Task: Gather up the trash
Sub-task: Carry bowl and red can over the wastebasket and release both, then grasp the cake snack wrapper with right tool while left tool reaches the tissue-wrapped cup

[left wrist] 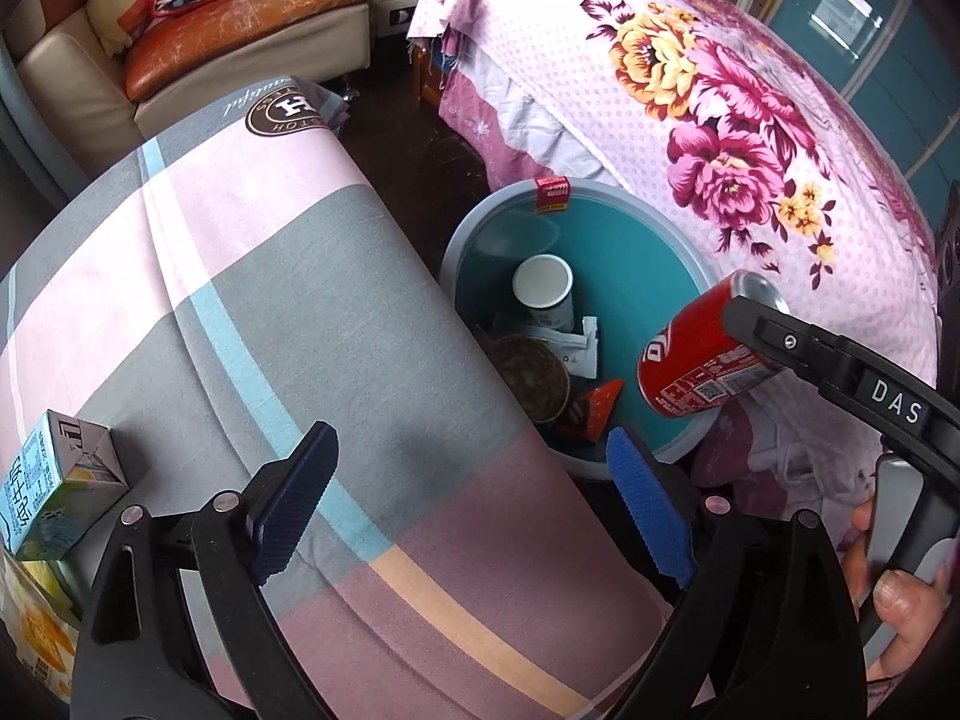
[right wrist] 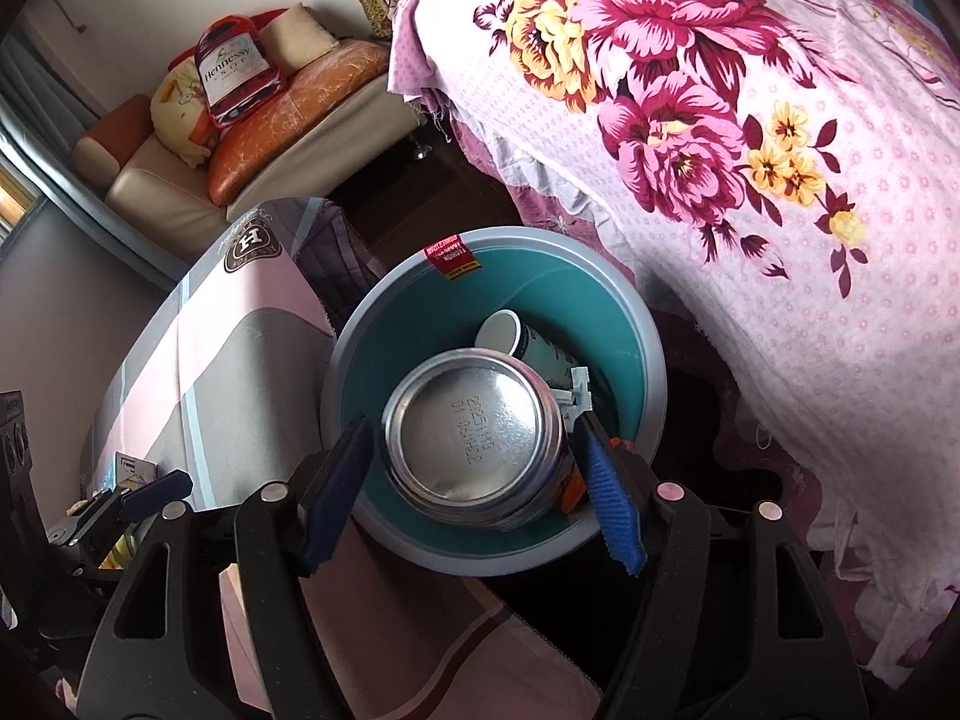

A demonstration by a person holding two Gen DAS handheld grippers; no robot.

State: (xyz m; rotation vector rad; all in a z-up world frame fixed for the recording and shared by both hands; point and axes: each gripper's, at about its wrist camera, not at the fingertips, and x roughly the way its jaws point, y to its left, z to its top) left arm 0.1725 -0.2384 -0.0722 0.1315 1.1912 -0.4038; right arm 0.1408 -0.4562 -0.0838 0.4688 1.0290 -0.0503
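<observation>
Two tools hang over a plaid-covered worktop (left wrist: 288, 312) and the teal bin (right wrist: 651, 360) standing beside it. The left tool (left wrist: 474, 504) gapes wide with nothing between its fingers, pointing down at the cloth near the bin's edge. The right tool (right wrist: 474, 486) has a red soda can (left wrist: 708, 348) between its fingers, directly above the bin's mouth; its jaws look spread, with a gap showing on the left side, so whether it truly grips I cannot tell. Inside the bin lie a paper cup (left wrist: 543, 288), a brown bowl (left wrist: 531, 375) and some wrappers. A small drink carton (left wrist: 54, 480) sits on the worktop's left edge.
</observation>
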